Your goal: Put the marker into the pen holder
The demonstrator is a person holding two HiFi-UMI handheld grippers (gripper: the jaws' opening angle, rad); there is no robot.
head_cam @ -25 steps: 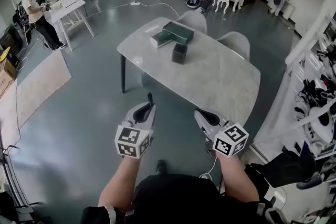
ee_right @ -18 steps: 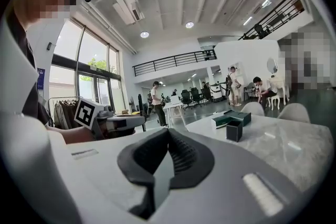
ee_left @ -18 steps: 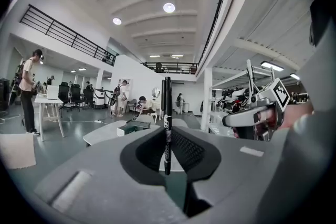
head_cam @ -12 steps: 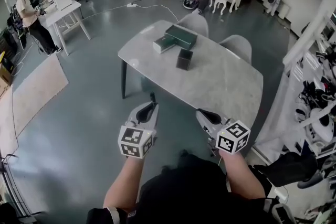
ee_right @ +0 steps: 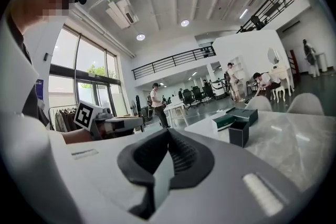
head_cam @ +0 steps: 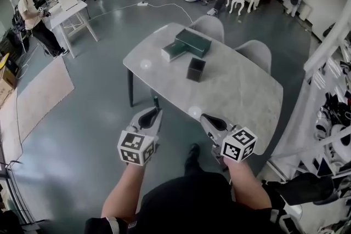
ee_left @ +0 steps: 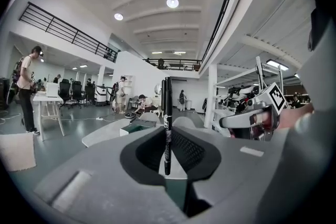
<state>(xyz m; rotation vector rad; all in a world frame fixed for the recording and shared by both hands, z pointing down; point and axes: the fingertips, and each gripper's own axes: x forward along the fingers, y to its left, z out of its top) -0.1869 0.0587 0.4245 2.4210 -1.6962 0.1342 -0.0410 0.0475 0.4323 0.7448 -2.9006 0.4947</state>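
My left gripper (head_cam: 152,113) is shut on a black marker (ee_left: 167,123), which stands upright between its jaws; in the head view the marker (head_cam: 156,101) pokes out just short of the table's near edge. The black square pen holder (head_cam: 196,69) stands near the middle of the grey table (head_cam: 241,90), well ahead of both grippers; it also shows in the right gripper view, the pen holder (ee_right: 239,132) to the right. My right gripper (head_cam: 210,120) is shut with nothing in it, near the table's front edge.
A dark green box (head_cam: 192,42) and a smaller grey-green box (head_cam: 174,50) lie behind the pen holder. Two grey chairs (head_cam: 209,26) stand at the table's far side. Shelving (head_cam: 334,107) crowds the right. People stand and sit at the room's back and left.
Both grippers and I have come closer to the table; the marker stays held in the left gripper. The table now fills more of the head view.
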